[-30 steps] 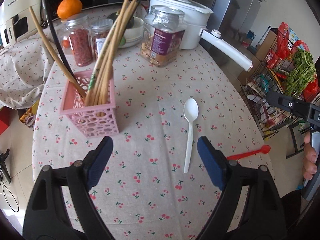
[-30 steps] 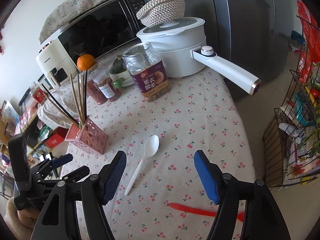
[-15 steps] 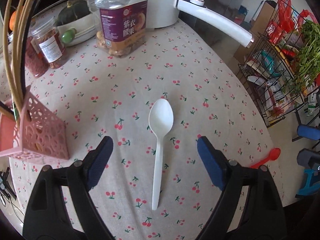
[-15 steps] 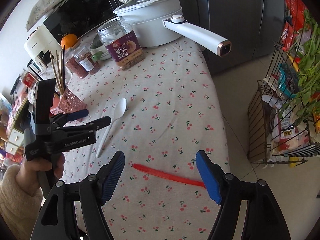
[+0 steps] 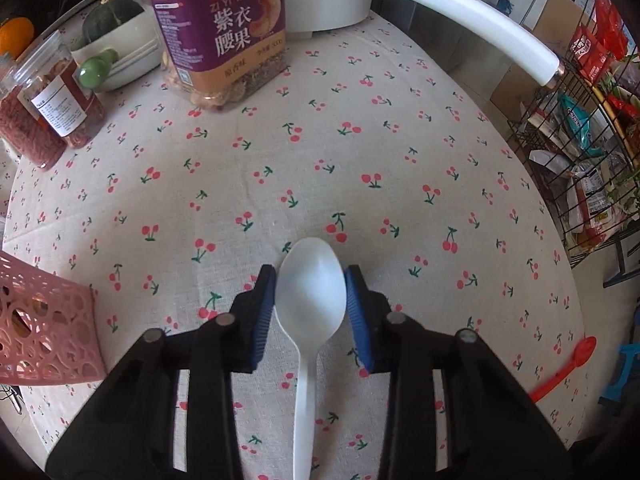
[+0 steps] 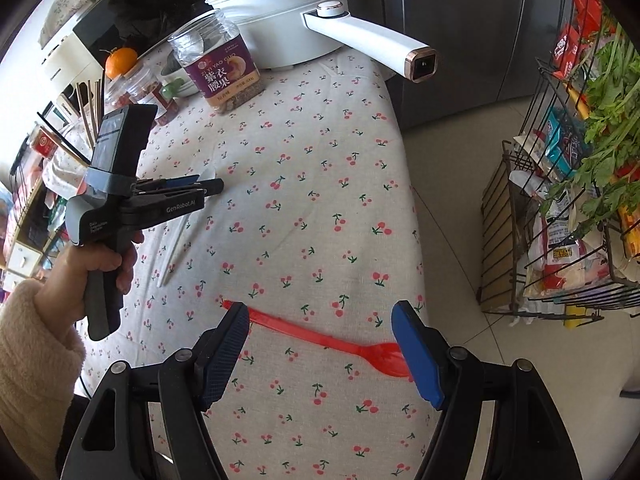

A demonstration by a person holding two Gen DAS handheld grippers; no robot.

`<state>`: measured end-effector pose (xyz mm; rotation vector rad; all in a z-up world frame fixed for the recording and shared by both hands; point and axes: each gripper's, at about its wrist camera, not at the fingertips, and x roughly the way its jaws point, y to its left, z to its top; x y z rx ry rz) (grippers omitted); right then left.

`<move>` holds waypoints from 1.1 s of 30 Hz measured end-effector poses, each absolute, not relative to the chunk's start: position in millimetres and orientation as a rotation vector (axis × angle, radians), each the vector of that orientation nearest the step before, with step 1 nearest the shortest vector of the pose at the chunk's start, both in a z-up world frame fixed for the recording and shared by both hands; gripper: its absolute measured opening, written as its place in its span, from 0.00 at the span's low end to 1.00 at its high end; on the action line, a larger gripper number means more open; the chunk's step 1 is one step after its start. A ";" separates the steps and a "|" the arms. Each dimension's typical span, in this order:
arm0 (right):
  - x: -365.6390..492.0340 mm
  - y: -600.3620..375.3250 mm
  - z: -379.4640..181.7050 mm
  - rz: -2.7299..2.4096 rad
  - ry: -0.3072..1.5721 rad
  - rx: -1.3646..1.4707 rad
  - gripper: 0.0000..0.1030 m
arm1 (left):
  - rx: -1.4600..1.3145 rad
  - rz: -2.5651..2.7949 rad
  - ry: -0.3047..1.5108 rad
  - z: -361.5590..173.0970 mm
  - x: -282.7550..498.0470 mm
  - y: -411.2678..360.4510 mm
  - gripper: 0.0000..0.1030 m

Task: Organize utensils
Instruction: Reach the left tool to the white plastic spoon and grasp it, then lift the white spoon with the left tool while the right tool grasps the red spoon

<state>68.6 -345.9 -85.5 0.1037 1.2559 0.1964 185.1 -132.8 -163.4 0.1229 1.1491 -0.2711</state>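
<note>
A white plastic spoon (image 5: 310,304) lies on the cherry-print tablecloth (image 5: 360,152). My left gripper (image 5: 310,284) is shut on the spoon's bowl, a blue pad against each side; it also shows in the right wrist view (image 6: 208,186). A red plastic spoon (image 6: 320,338) lies across the cloth near the front edge, and shows in the left wrist view (image 5: 564,368). My right gripper (image 6: 320,328) is open, low over the red spoon, a finger near each end. A pink lattice holder (image 5: 44,332) with chopsticks (image 6: 90,108) stands at the left.
A cashew jar (image 5: 224,28), two small jars (image 5: 44,96), a bowl with greens (image 5: 120,52) and a white electric pot with a long handle (image 6: 360,38) stand at the back. A wire rack of groceries (image 6: 572,184) stands on the floor to the right.
My left gripper moved forward and down and closed on the white spoon's bowl. My right gripper dropped closer over the red spoon, still open.
</note>
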 end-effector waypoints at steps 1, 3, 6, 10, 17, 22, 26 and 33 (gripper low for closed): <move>68.8 -347.2 -88.0 0.197 1.268 0.106 0.73 | 0.122 -0.277 1.133 -160.1 182.8 -132.0 0.36; 68.1 -350.6 -93.6 0.184 1.289 0.106 0.73 | 0.115 -0.288 1.097 -151.0 175.2 -129.0 0.36; 64.2 -358.5 -100.9 0.152 1.302 0.117 0.73 | 0.112 -0.311 1.052 -134.2 160.9 -125.0 0.36; 55.6 -370.4 -109.6 0.123 1.320 0.146 0.73 | 0.111 -0.364 0.997 -107.4 131.9 -117.6 0.36; 40.5 -385.9 -129.9 0.055 1.340 0.191 0.70 | 0.098 -0.405 0.913 -75.0 82.0 -104.4 0.36; 32.3 -404.6 -155.7 0.006 1.369 0.355 0.53 | 0.041 -0.383 0.848 -67.9 61.0 -80.3 0.36; 28.4 -414.6 -157.5 -0.038 1.319 0.473 0.46 | 0.003 -0.374 0.853 -72.0 57.5 -66.7 0.36; 36.7 -403.6 -157.5 -0.046 1.297 0.540 0.16 | -0.008 -0.376 0.849 -70.7 55.2 -57.1 0.36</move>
